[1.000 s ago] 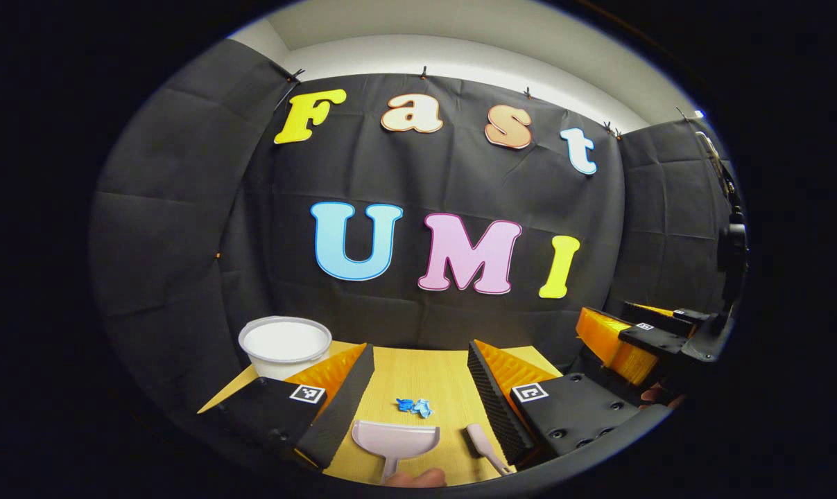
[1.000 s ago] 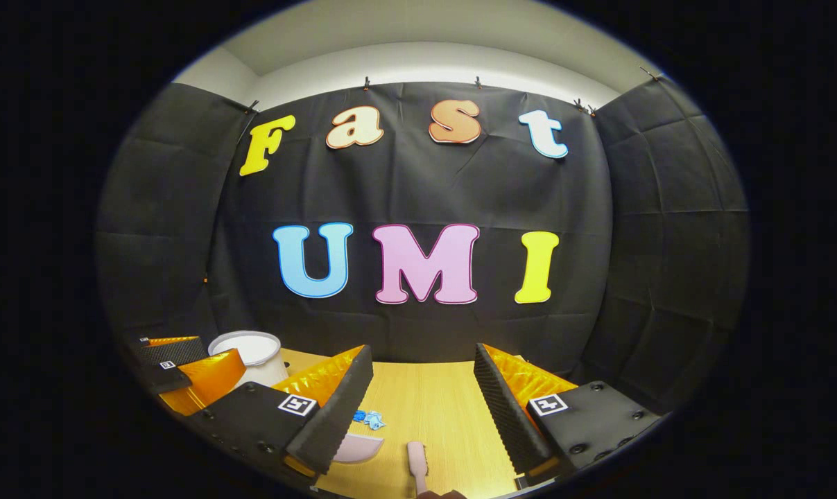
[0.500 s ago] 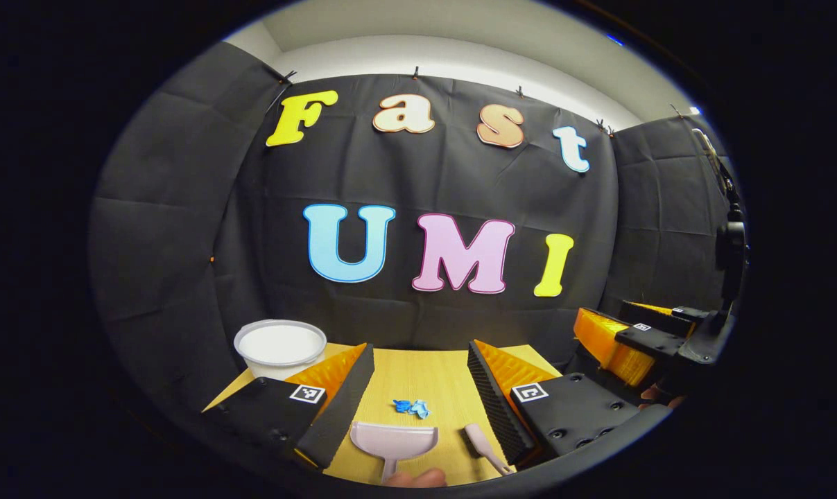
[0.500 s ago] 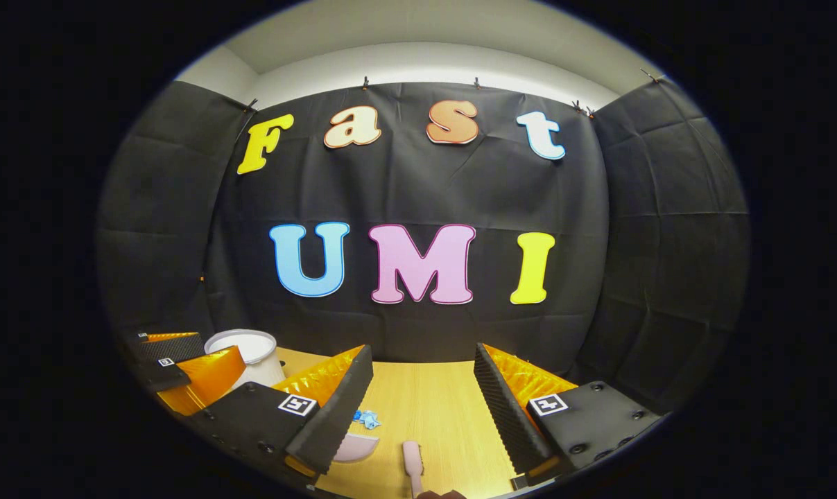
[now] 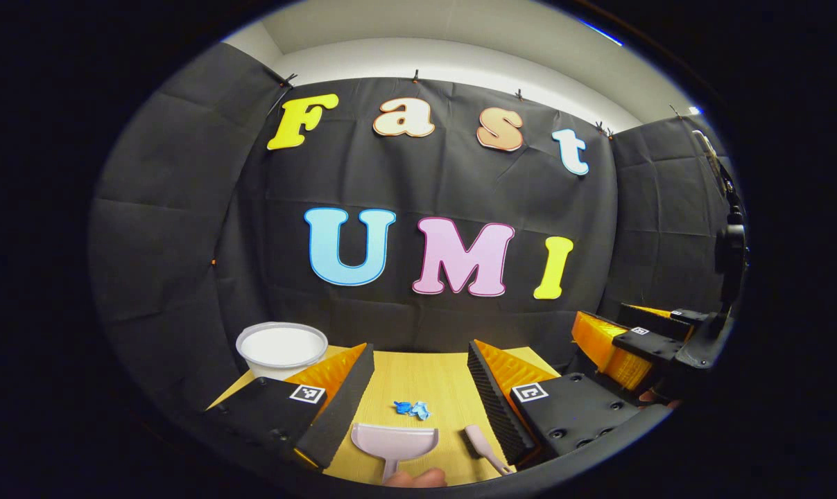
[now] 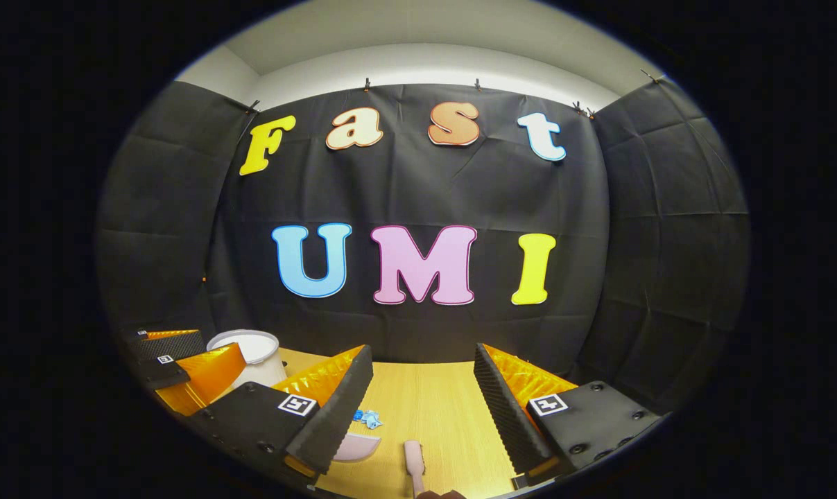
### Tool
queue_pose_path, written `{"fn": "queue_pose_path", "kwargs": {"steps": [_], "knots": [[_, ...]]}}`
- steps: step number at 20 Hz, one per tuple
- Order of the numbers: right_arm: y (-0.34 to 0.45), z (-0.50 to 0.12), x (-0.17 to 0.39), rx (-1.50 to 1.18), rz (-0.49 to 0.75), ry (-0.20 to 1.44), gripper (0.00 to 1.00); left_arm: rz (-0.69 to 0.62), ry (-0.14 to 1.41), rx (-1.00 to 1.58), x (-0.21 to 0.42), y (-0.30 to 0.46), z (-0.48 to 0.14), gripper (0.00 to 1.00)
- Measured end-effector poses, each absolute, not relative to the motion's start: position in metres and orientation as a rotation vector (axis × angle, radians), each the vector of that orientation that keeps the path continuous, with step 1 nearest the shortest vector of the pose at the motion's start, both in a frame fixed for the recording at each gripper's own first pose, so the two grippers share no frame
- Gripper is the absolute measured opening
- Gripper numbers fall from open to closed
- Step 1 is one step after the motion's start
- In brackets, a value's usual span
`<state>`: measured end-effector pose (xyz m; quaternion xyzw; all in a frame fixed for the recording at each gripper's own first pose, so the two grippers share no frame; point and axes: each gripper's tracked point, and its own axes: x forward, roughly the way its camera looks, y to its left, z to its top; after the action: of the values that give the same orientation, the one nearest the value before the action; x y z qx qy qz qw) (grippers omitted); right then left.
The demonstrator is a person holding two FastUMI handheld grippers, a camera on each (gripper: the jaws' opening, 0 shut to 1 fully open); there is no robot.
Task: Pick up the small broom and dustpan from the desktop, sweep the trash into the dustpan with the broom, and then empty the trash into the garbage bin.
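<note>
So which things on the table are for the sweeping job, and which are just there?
For the job:
dustpan
small broom
blue trash
white garbage bin
left hand-held gripper
right hand-held gripper

Just there:
wooden table
black cloth wall

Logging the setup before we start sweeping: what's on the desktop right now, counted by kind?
Dustpan: 1
Small broom: 1
Blue trash scrap cluster: 1
White garbage bin: 1
Total: 4 things on the wooden desktop. Both the left gripper and the right gripper stand open above it, holding nothing.
</note>
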<state>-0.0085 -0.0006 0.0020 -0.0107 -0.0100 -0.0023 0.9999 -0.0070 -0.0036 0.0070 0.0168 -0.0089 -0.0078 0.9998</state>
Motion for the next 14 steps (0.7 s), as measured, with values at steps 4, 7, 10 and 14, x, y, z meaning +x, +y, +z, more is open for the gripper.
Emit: {"fn": "queue_pose_path", "kwargs": {"steps": [4, 7, 10, 14], "knots": [[-0.001, 0.004, -0.012, -0.027, -0.007, -0.025, 0.95, -0.016, -0.032, 0.040, -0.011, -0.005, 0.010, 0.80], [0.000, 0.004, -0.014, -0.026, -0.007, -0.027, 0.95, -0.018, -0.034, 0.048, -0.014, -0.007, 0.009, 0.80], [-0.001, 0.003, -0.017, -0.032, -0.005, -0.028, 0.91, -0.019, -0.027, 0.049, -0.017, -0.007, 0.007, 0.80], [-0.004, 0.003, -0.021, -0.029, -0.008, -0.026, 0.91, -0.011, -0.024, 0.040, -0.019, -0.006, 0.007, 0.80]]}}
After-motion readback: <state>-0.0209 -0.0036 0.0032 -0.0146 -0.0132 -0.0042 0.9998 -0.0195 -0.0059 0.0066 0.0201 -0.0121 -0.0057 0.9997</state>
